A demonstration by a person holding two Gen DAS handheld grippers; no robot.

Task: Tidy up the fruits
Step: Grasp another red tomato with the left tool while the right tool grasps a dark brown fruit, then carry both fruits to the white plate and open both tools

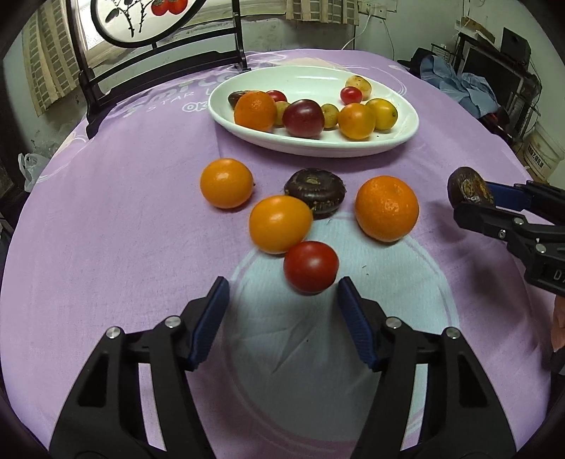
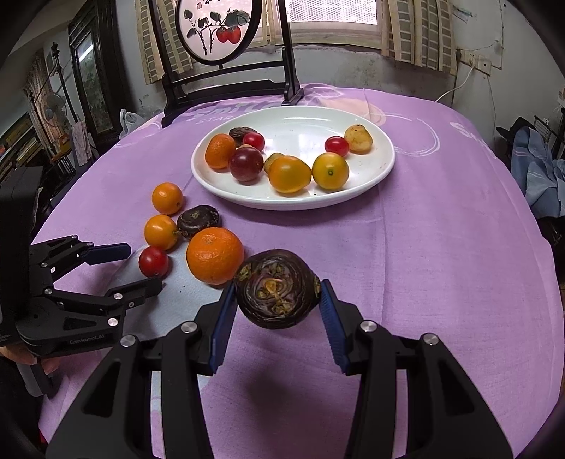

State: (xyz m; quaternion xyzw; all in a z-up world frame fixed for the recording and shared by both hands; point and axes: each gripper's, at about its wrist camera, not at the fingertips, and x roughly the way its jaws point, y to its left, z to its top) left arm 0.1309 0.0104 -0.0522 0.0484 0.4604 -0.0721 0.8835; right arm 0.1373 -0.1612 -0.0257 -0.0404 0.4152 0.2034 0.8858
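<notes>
A white oval plate [image 1: 395,141] [image 2: 381,169] at the back of the purple cloth holds several fruits. Loose on the cloth lie a red tomato [image 1: 310,266] [image 2: 153,261], two small orange fruits [image 1: 280,224] [image 1: 226,183], a mandarin [image 1: 386,208] [image 2: 214,255] and a dark chestnut-like fruit [image 1: 314,192] [image 2: 197,219]. My left gripper [image 1: 282,300] [image 2: 139,266] is open, just short of the red tomato. My right gripper [image 2: 277,300] [image 1: 469,201] is shut on a second dark fruit [image 2: 277,287] [image 1: 468,187], held above the cloth right of the mandarin.
A dark wooden stand with a round painted panel [image 2: 219,31] stands at the table's far edge behind the plate. Clothes and shelving [image 1: 473,88] lie beyond the table's right side. The table's rounded edge falls away at left and right.
</notes>
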